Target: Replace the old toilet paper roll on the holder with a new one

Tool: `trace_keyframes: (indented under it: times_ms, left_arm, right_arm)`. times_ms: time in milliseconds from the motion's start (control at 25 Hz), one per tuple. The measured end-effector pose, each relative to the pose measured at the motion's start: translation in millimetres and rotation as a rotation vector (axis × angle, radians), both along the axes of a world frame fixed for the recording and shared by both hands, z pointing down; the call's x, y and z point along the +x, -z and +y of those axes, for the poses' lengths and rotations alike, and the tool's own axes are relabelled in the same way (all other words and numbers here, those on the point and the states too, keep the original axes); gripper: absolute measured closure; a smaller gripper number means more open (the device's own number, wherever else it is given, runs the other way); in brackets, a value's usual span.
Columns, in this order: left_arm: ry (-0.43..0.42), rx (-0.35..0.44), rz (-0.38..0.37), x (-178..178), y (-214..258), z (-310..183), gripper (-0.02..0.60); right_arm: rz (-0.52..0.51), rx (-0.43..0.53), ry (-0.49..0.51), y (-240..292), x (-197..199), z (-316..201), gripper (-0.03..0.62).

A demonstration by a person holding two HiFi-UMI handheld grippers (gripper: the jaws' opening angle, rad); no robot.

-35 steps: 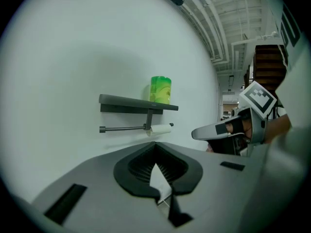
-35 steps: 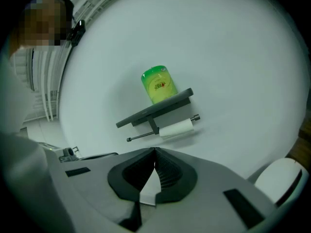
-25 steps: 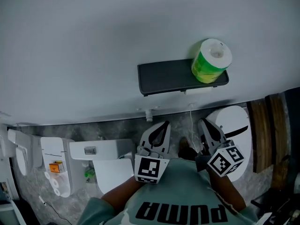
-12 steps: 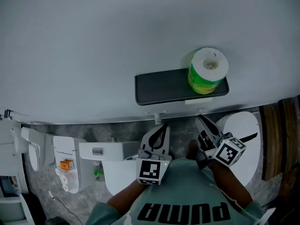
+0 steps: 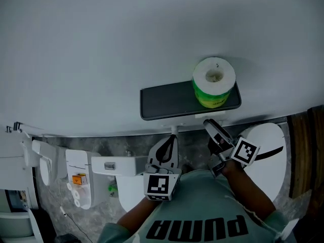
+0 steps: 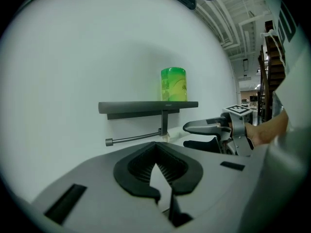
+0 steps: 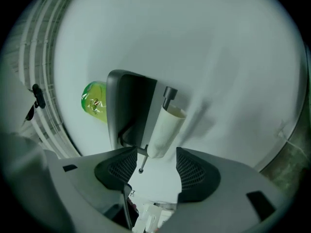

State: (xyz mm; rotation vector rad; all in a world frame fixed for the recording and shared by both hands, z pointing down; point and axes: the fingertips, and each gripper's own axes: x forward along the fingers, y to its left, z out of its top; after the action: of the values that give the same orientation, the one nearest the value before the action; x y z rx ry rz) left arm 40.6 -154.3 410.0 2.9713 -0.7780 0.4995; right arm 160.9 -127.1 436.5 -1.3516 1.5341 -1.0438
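With the new green roll (image 5: pixel 213 82) on the right end of the shelf (image 5: pixel 167 101), the old tube (image 7: pixel 165 130) hangs just below that shelf, ahead of the nearer right gripper (image 7: pixel 156 171), whose empty jaws have just been opening, the tube's long axis seemingly pointing away from them, while the left gripper (image 5: pixel 168 145) stays back, closed and empty.

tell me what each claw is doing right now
Left claw: closed, empty.
Right claw: open, has just been opening; a white tube's near end sits at the gap, not gripped.
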Motion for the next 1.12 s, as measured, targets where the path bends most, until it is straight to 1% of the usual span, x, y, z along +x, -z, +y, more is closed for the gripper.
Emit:
trace_keyframes:
  times_ms: [80, 280, 480, 600, 680, 760, 880, 1120]
  left_arm:
    - [0.011, -0.003, -0.006, 0.9, -0.3, -2.9, 0.577]
    - [0.035, -0.001, -0.010, 4.3, 0.7, -9.7, 0.577]
    - [0.054, -0.002, -0.014, 5.1, 1.0, -16.5, 0.577]
    - [0.073, -0.025, -0.032, 2.6, -4.0, -21.7, 0.577]
    - [0.084, -0.039, -0.031, 2.3, -8.3, -26.0, 0.577]
    - [0.092, -0.049, -0.028, 3.6, -11.4, -30.5, 0.577]
    - [0.088, -0.054, -0.029, 8.1, -14.2, -34.0, 0.577]
    - [0.059, -0.056, -0.036, 16.9, -18.8, -30.0, 0.577]
  right_arm:
    - [-0.031, 0.010, -0.006, -0.9, 4.3, -3.5, 0.355]
    - [-0.063, 0.038, -0.001, 0.3, 11.9, -15.3, 0.350]
    - [-0.116, 0.058, -0.001, 2.7, 16.9, -24.5, 0.350]
    - [-0.150, 0.049, -0.007, -2.1, 19.8, -27.1, 0.350]
    - [-0.168, 0.048, -0.014, -4.9, 22.1, -27.8, 0.352]
    - [-0.173, 0.049, -0.020, -5.9, 24.1, -27.6, 0.356]
    - [-0.168, 0.054, -0.029, -4.0, 25.0, -26.2, 0.405]
    - [-0.151, 0.041, -0.062, -2.0, 30.6, -20.7, 0.414]
